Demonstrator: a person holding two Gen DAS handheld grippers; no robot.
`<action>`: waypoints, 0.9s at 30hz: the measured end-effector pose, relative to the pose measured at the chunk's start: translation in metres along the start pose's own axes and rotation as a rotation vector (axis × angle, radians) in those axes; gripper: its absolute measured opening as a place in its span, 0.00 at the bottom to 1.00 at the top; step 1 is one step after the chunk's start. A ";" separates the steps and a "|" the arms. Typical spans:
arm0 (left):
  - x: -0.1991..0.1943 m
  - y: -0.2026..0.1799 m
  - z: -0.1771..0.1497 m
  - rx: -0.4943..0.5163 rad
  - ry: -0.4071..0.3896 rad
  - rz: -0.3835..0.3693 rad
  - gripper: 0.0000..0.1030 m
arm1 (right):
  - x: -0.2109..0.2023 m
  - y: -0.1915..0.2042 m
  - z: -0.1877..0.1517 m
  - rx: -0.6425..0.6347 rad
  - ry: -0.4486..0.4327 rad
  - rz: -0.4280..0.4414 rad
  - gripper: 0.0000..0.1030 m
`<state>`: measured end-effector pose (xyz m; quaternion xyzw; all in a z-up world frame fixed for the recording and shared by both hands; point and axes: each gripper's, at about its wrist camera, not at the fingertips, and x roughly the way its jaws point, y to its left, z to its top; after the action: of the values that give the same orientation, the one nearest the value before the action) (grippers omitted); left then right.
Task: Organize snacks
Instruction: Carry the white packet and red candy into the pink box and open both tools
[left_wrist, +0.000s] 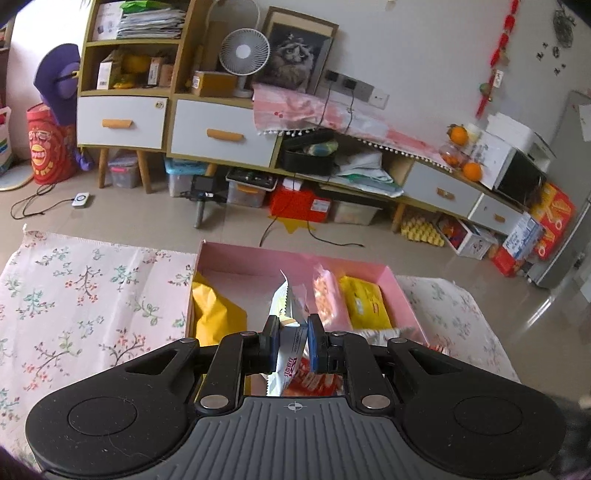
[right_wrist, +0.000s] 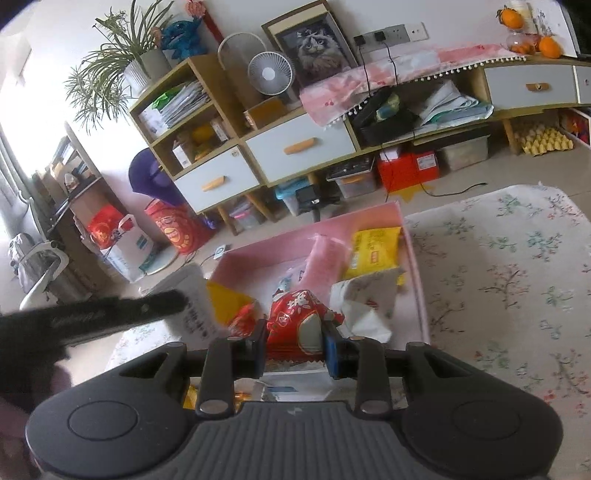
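Left gripper: pinching a white packet right over the pink box
Right gripper: clamped on a red packet, also above the box
Done so far: yellow bags and a pink one already inside
Left: looks like just dropping these two in
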<state>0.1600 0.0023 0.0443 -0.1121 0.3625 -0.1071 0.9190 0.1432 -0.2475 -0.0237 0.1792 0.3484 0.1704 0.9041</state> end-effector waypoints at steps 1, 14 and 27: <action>0.004 0.000 0.001 -0.003 0.000 0.004 0.13 | 0.002 0.000 0.000 0.006 0.002 0.001 0.13; 0.046 0.008 0.023 -0.050 -0.007 0.074 0.13 | 0.022 -0.003 -0.007 0.038 0.032 -0.021 0.13; 0.066 0.011 0.022 -0.021 0.010 0.143 0.29 | 0.015 -0.006 -0.004 0.080 -0.031 -0.017 0.29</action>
<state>0.2231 -0.0029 0.0143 -0.0950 0.3752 -0.0379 0.9213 0.1520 -0.2449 -0.0375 0.2151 0.3426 0.1460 0.9028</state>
